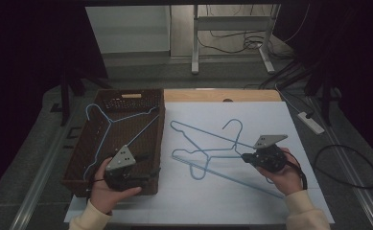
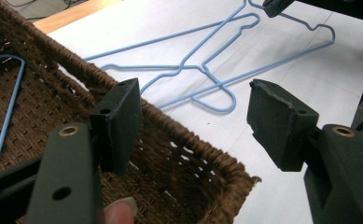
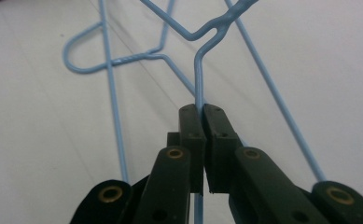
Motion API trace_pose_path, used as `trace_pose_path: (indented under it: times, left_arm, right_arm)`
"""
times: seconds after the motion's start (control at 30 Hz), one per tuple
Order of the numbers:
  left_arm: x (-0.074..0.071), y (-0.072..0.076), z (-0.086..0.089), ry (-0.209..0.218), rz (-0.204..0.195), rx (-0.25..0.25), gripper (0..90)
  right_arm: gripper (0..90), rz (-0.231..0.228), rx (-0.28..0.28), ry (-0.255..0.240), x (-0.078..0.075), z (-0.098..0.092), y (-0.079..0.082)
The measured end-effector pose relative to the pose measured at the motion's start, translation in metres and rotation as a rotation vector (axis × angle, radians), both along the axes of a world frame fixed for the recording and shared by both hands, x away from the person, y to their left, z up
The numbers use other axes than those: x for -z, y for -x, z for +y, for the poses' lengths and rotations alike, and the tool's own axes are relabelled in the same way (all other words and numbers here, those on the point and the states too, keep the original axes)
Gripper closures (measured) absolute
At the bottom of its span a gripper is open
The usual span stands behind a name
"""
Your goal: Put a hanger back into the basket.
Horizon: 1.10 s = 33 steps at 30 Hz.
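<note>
A brown woven basket stands at the left of the table with one blue wire hanger lying in it. Two more blue hangers cross each other on the white sheet. My right gripper is shut on the upper hanger; in the right gripper view the pads pinch its wire just below the twisted neck. The lower hanger lies flat under it. My left gripper hovers over the basket's near right corner, its jaws open with nothing between them.
A white sheet covers the table, with a wooden edge at the back. Beyond it are a metal frame's legs and loose cables on the floor. A power strip lies off the table's right side.
</note>
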<state>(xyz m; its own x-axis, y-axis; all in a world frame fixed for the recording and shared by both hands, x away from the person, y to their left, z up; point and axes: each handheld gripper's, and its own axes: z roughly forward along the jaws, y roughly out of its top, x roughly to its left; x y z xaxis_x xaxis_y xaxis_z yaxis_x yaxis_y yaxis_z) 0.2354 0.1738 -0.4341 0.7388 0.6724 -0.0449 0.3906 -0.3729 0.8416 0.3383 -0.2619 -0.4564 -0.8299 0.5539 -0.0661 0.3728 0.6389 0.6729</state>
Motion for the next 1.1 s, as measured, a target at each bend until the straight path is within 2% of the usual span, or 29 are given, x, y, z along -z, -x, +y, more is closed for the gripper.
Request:
trace_pose_path:
  times: [0.3, 0.53, 0.63, 0.67, 0.7, 0.83, 1.1]
  left_arm:
    - [-0.01, -0.004, -0.014, -0.018, -0.012, 0.035, 35.1]
    - [-0.027, -0.018, -0.036, -0.054, -0.002, 0.104, 34.8]
    - [-0.031, -0.029, -0.045, -0.057, 0.03, 0.136, 34.4]
    - [-0.032, -0.037, -0.051, -0.065, 0.048, 0.15, 34.3]
    - [-0.032, -0.037, -0.051, -0.065, 0.048, 0.15, 34.3]
    - [-0.031, -0.052, -0.062, -0.063, 0.095, 0.178, 34.2]
    - [-0.025, -0.076, -0.091, -0.096, 0.145, 0.223, 34.0]
  right_arm:
    - [87.6, -0.005, -0.022, -0.034, -0.002, -0.002, 0.007]
    - [87.6, -0.007, -0.029, -0.045, -0.002, -0.002, 0.01]
    - [87.6, -0.008, -0.031, -0.044, -0.002, -0.002, 0.01]
    - [87.6, -0.008, -0.031, -0.044, -0.002, -0.002, 0.01]
    - [87.6, -0.008, -0.031, -0.044, -0.002, -0.002, 0.01]
    - [87.6, -0.01, -0.033, -0.043, -0.003, -0.002, 0.01]
    - [87.6, -0.014, -0.038, -0.046, -0.002, -0.002, 0.011]
